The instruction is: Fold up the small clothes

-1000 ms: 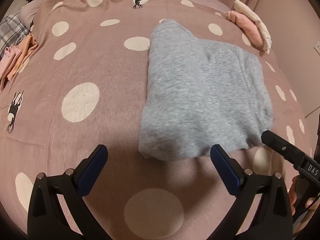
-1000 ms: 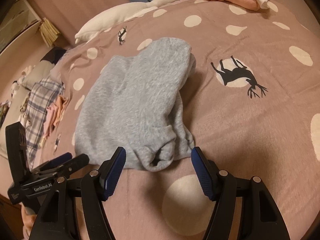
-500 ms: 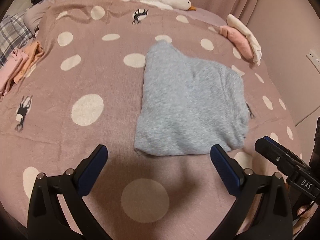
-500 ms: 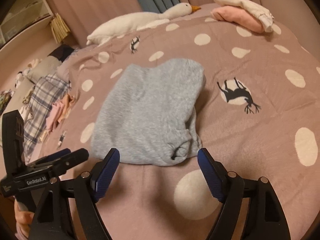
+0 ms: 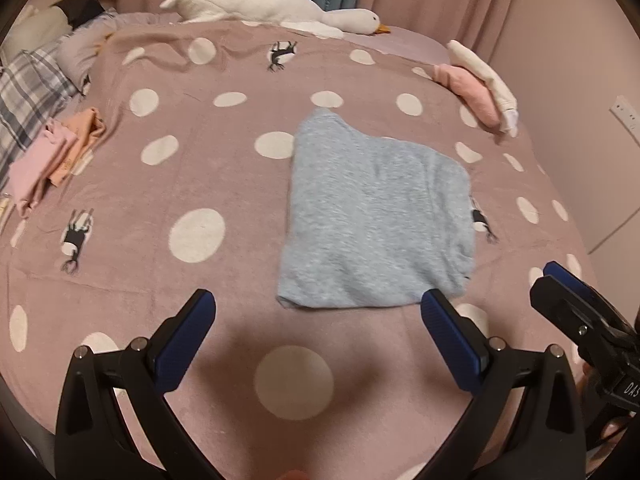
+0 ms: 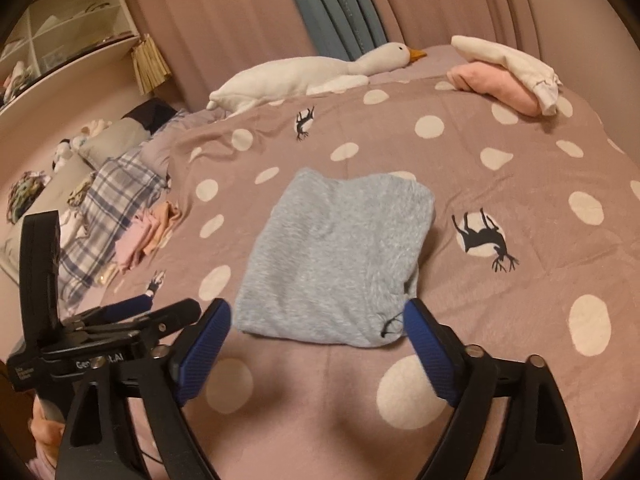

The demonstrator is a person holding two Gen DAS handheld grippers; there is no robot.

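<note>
Spanning both views: a dotted blanket (image 5: 200, 152) over a bed, carrying everything else. Lying at its middle, flat and released: a grey garment (image 5: 376, 220), already folded into a compact block. Running away from the cameras with its long axis, toward a plush goose (image 5: 280, 4) at the bed's far end. Resting ahead of and below both claws, touched by neither.

Sitting at the far right corner: a pink and cream stack (image 5: 480, 84), well apart from the grey piece. Waiting at the left edge: loose pink and peach pieces (image 5: 52, 152), beside a plaid cloth (image 5: 28, 92).

Hanging wide and empty near the garment's close edge: the left gripper (image 5: 318, 308), the fold's near left corner showing between its pads. Having just been opening, now spread wide with nothing pinched: the right gripper (image 6: 318, 316), framing the garment's near edge, where a small dark loop shows by the right corner.

Judging by this layout: fold looking finished; next likely moving the block to the stack, or reaching for a loose piece. Left gripper lying nearer the loose pieces, right gripper nearer the stack.
</note>
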